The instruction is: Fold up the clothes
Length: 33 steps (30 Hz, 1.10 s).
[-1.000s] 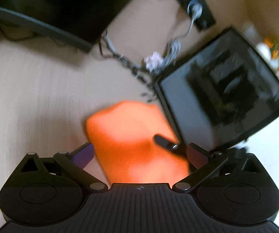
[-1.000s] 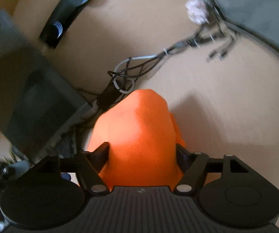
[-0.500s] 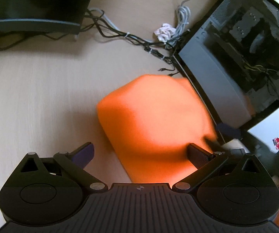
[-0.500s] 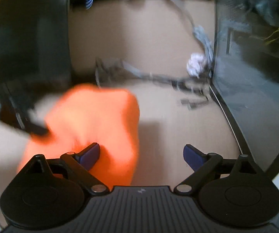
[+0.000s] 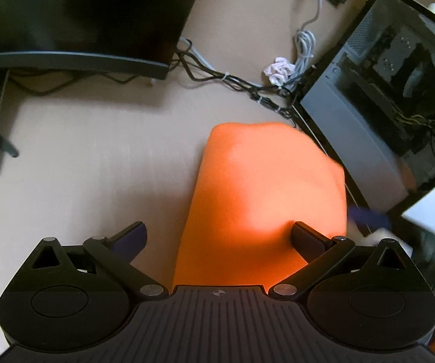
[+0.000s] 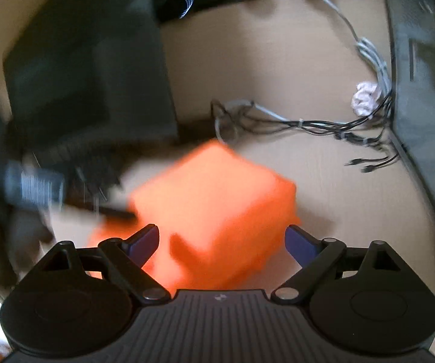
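A folded bright orange cloth [image 5: 263, 199] lies flat on the pale wooden worktop [image 5: 96, 166], just beside the dark computer case with a glass side panel [image 5: 384, 96]. In the left wrist view the left hand-held gripper [image 5: 217, 239] hangs over the near end of the cloth with its two fingers wide apart; the right finger is over the cloth and the left finger is over bare worktop. Nothing is between them. In the right wrist view, which is blurred, the right hand-held gripper [image 6: 222, 239] also has its fingers spread apart, with the orange cloth [image 6: 217, 211] below and between them, but not clamped. Behind the cloth a bundle of black and grey cables [image 5: 247, 84] runs across the worktop, with a small crumpled white paper [image 5: 279, 69] next to it. A large black monitor [image 5: 75, 15] stands at the far left.
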Tool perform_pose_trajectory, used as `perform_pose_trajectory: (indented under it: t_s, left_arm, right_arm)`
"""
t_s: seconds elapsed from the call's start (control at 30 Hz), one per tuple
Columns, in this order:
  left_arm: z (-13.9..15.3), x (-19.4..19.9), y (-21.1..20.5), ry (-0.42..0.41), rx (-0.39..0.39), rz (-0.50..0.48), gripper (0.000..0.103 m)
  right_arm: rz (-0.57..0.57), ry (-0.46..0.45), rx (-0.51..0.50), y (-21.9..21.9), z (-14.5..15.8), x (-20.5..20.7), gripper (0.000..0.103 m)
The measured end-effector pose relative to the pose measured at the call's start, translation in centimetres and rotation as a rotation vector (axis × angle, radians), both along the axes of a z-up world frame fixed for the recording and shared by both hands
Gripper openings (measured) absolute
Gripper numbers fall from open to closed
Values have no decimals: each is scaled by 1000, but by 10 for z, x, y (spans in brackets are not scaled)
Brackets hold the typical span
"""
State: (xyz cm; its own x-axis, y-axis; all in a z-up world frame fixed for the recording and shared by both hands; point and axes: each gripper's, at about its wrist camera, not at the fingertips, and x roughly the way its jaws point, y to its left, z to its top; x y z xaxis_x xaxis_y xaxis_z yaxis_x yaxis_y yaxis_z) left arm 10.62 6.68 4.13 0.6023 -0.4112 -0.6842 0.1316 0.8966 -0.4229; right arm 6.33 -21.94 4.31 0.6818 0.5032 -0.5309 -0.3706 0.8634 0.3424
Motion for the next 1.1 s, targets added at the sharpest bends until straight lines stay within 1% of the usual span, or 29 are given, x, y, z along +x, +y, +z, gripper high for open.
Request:
perform_pose_trajectory:
  t_s: [0.07,0.13,0.17,0.2,0.23,0.27,0.3,0.33,0.37,0.43,0.5,0.53,0.6,0.63,0.67,0.7,0.77,0.8,0.83,0.9,0.97,1.0,1.03,1.1]
  left_arm:
    - [0,-9,0,-7,6,-12,103]
    - [-2,-15,-2,-11,16,-28,103]
    - [-3,-17,-5,-9,25,-33,103]
    - [-4,-19,-6,-8,38,-33,103]
    - [-3,-21,-6,-12,54,-24,103]
    - [-1,-22,-4,-19,64,-10,103]
    - [1,-24,0,-26,60,3,103]
    - [4,-25,5,-34,49,15,103]
    - [7,-26,9,-38,46,26,103]
    - [9,-27,11,-39,79,46,103]
    - [8,-27,10,-32,99,55,103]
    - [8,-28,9,-29,97,53,103]
    - [7,-30,7,-24,96,45,103]
    - [7,-31,5,-25,96,34,103]
    - [6,-31,1,-24,100,24,103]
    - [5,-30,-3,-23,105,15,103]
    - [3,-28,-11,-22,117,-3,103]
    - [1,-26,-15,-22,132,-9,103]
    - [0,-25,-18,-23,152,-13,103]
    - [-2,-22,-24,-25,192,-20,103]
    - [-4,-19,-30,-27,232,-27,103]
    - [-6,-17,-33,-28,252,-30,103]
    - [-6,-16,-34,-28,259,-34,103]
    - [-8,-14,-34,-24,260,-41,103]
  right_arm:
    - [-14,48,57,-2,-5,22,92]
    - [-25,115,80,3,-20,45,91]
    - [-12,131,108,6,-21,53,85]
    - [16,130,150,9,-15,59,61]
    - [44,128,191,11,-9,64,52]
    - [82,94,223,14,3,66,46]
    - [119,46,237,17,17,66,40]
    - [147,13,242,19,29,68,33]
    - [156,-6,225,23,37,72,31]
    - [130,-2,106,36,34,85,31]
    - [89,42,-4,44,10,98,31]
    - [66,56,-49,46,-2,101,32]
    - [2,51,-124,41,-23,101,33]
    - [-26,45,-155,37,-30,100,35]
    - [-43,40,-178,32,-34,97,35]
    - [-55,35,-197,27,-36,95,36]
    - [-70,22,-213,17,-36,90,45]
    - [-76,11,-214,12,-35,86,53]
    - [-80,-5,-209,6,-31,81,59]
    - [-61,-54,-181,1,-25,65,60]
    - [-32,-112,-156,0,-19,49,66]
    - [-15,-145,-158,5,-18,41,72]
    - [-2,-164,-171,11,-21,37,78]
    - [12,-130,-250,29,-37,40,79]
